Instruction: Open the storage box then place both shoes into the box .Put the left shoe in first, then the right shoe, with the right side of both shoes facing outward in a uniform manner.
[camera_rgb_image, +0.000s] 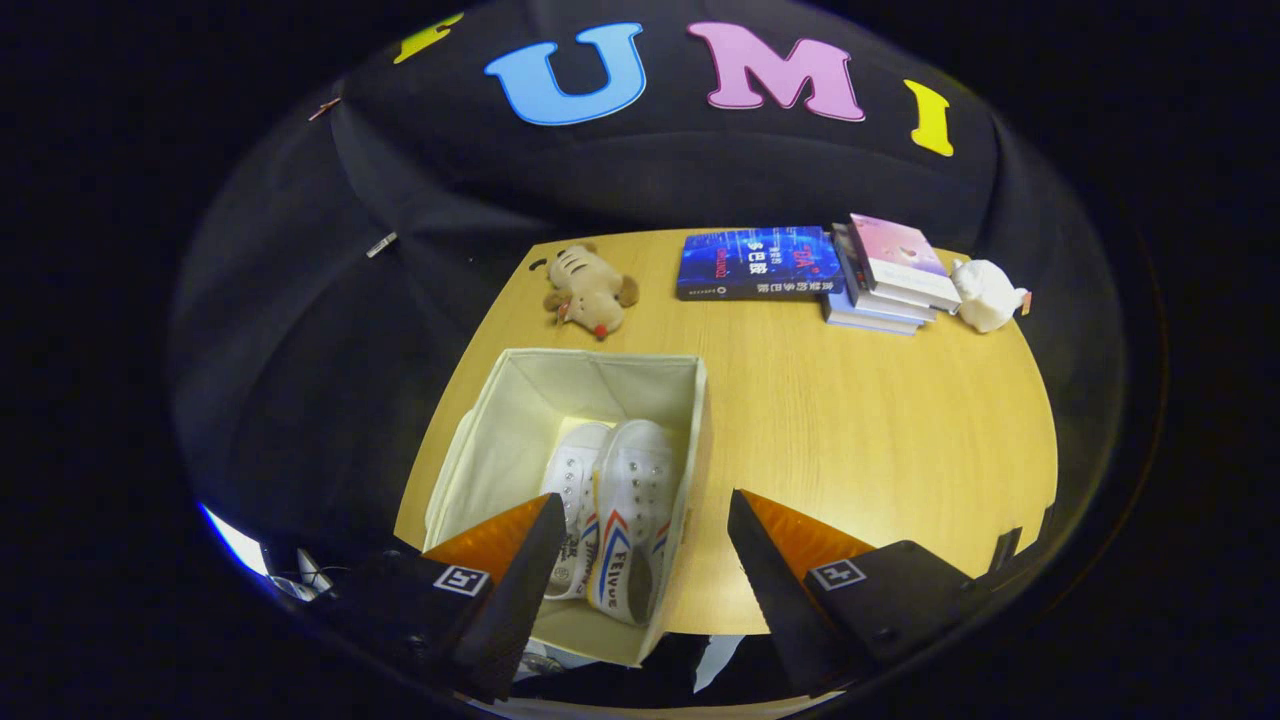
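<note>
A cream fabric storage box (480, 440) stands open on the wooden table (860, 430), just ahead of my fingers. Two white shoes lie inside it side by side: one (573, 470) on the left and one (632, 500) on the right, whose side with red and blue stripes shows. My gripper (648, 540) hovers above the near end of the box, open, with nothing between its fingers. The box's right wall and the right shoe's heel sit in the gap between the fingers. The left finger hides part of the box's near left corner.
Beyond the box, a tan plush toy (588, 290) lies near the table's far left corner. A blue book (757, 263), a stack of books (890, 275) and a white plush toy (985, 293) line the far edge. Bare tabletop spreads right of the box.
</note>
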